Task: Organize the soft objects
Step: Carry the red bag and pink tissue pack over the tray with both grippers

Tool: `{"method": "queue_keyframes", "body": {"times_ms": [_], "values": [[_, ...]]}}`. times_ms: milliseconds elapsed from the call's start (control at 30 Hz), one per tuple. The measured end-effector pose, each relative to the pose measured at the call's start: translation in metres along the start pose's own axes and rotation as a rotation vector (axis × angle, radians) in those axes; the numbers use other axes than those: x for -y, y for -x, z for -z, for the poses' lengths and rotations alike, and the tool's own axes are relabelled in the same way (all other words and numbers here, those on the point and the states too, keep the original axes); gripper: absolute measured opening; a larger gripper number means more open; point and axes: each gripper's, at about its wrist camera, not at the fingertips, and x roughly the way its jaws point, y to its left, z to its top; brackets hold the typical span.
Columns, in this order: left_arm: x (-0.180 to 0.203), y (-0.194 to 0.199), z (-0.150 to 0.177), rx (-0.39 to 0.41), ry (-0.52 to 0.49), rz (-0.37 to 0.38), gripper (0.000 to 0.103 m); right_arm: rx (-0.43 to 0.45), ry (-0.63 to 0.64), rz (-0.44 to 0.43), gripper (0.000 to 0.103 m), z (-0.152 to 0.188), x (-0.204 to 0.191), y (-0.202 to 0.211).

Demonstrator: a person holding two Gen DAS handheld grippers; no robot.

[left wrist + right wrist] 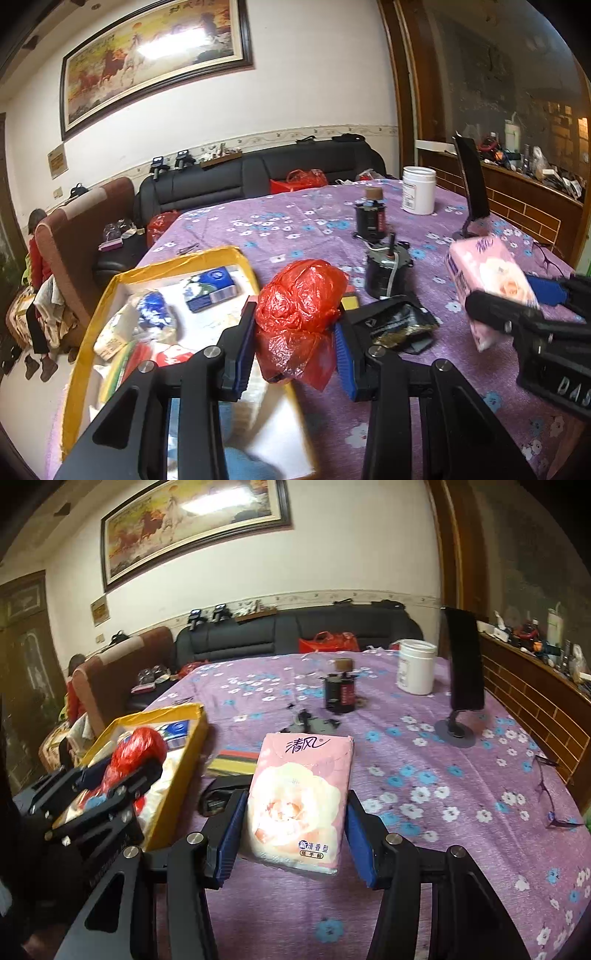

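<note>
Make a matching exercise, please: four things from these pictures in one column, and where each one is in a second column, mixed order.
Things:
1. red plastic bag
2. pink tissue pack
3. blue tissue pack
4. white jar

Places:
a. lying inside the yellow box
b. standing at the far side of the purple tablecloth
c. between the fingers of the left gripper
d. between the fingers of the right gripper

Pairs: 1-c, 2-d, 3-a, 4-b

Crinkled glossy red plastic bag (299,314)
</note>
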Motion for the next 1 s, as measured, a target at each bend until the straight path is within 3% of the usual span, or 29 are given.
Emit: {"method": "queue_keyframes", "body": {"times_ms": [267,600,833,1000], "values": [[-0.059,0.007,-0.003,-0.025,0.115,-0.028,0.037,-0.029,0.088,-0.096,0.056,0.004,-0.045,-0.005],[-0.145,-0.019,0.009,-0.168,0.273,-0.052,0.037,-0.14,0.14,-0.284,0.056,0.005,-0.09,-0.029],[-0.162,-0.039,0.015,-0.243,0.305,-0.023,0.037,-0.229,0.156,-0.396,0.057,0.005,-0.125,-0.054],[-0.164,-0.044,0.02,-0.261,0.305,-0.014,0.037,-0.278,0.171,-0.421,0.057,0.009,-0.147,-0.074]]}}
